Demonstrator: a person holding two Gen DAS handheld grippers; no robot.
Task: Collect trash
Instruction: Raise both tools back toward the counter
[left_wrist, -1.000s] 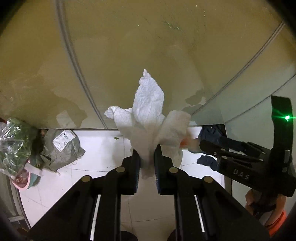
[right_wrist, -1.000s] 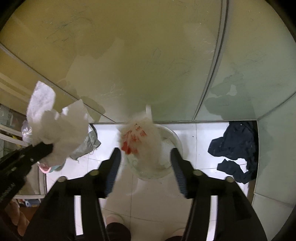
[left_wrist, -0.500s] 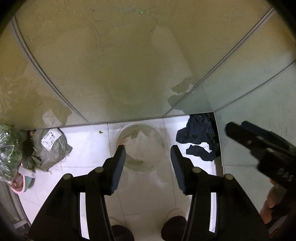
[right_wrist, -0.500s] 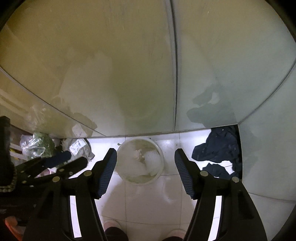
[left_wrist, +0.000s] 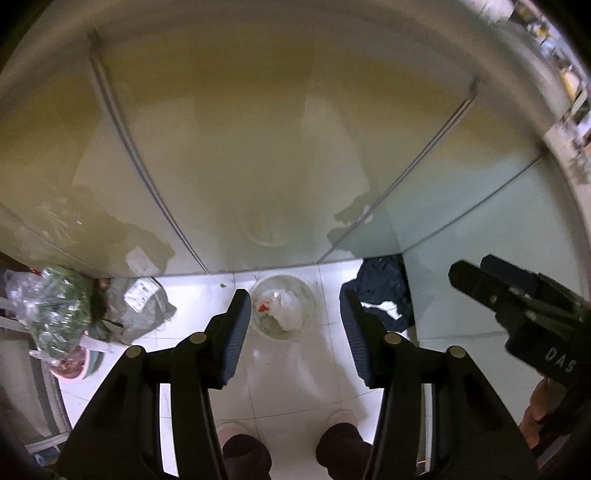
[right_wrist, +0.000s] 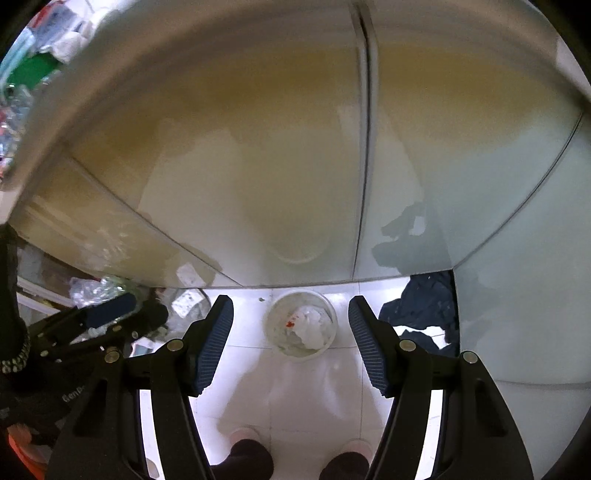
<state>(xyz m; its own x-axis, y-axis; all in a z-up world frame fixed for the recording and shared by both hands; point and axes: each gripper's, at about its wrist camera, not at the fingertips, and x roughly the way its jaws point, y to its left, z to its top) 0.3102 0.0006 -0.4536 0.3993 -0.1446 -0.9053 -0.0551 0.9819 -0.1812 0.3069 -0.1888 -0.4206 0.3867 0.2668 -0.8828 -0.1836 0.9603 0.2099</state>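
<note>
A clear round bin (left_wrist: 308, 295) stands on the white tiled floor below both grippers; it also shows in the right wrist view (right_wrist: 277, 314). Crumpled white tissue (left_wrist: 290, 308) with a red-marked scrap (left_wrist: 263, 305) lies inside it, seen too in the right wrist view (right_wrist: 312, 326). My left gripper (left_wrist: 295, 326) is open and empty, high above the bin. My right gripper (right_wrist: 291, 332) is open and empty, also high above it. Each gripper shows at the edge of the other's view.
A dark blue cloth (left_wrist: 384, 291) lies on the floor right of the bin. A grey parcel bag (left_wrist: 142, 308) and a clear bag of greens (left_wrist: 55, 310) lie to the left. Frosted glass panels (left_wrist: 258, 166) rise behind. The person's feet (right_wrist: 295, 458) stand below.
My left gripper opened and let the white tissue fall into the bin. Both grippers have risen away from the bin, which looks smaller now.
</note>
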